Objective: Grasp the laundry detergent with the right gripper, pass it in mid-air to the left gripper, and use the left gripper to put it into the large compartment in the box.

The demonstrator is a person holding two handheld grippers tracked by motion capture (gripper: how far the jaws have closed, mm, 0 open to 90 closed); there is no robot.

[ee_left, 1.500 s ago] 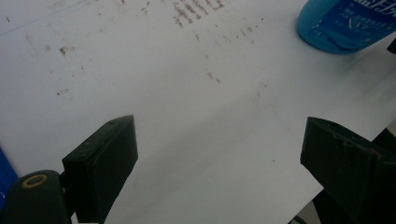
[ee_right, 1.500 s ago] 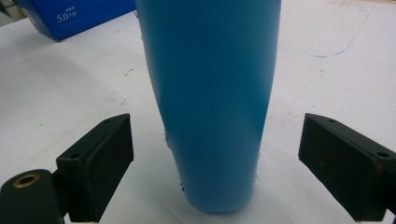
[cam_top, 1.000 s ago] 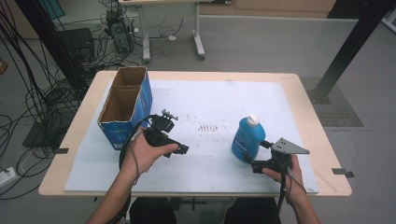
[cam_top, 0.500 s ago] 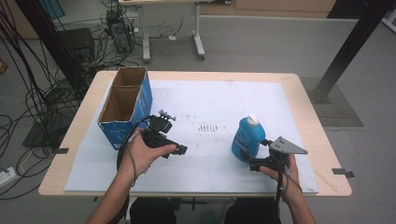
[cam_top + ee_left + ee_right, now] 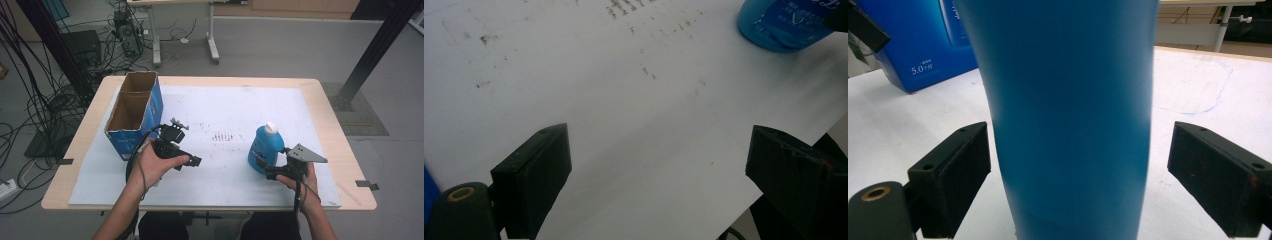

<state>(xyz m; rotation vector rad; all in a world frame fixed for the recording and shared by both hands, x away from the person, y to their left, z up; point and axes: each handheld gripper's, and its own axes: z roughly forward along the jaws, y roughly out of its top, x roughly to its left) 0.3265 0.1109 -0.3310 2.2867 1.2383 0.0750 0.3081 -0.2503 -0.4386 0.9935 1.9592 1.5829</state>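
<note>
A blue bottle (image 5: 264, 146) with a white cap stands upright on the white sheet (image 5: 225, 105), right of the middle. My right gripper (image 5: 265, 171) is at its near side, low by the base. In the right gripper view the bottle (image 5: 1068, 100) stands between the open jaws of this gripper (image 5: 1078, 175); the left pad (image 5: 963, 170) is very near it and the right pad (image 5: 1208, 170) is clearly apart. My left gripper (image 5: 190, 159) hovers left of centre. Its jaws (image 5: 659, 170) are open over bare sheet, with the bottle (image 5: 784, 25) farther off.
An open blue cardboard box (image 5: 132, 112) stands at the left of the table (image 5: 345, 200), just behind my left hand. It shows as a blue wall (image 5: 913, 40) behind the bottle. Cables and a desk frame lie on the floor beyond.
My right gripper has edged a little to the left, closer around the bottle. The left hand and the bottle have stayed put.
</note>
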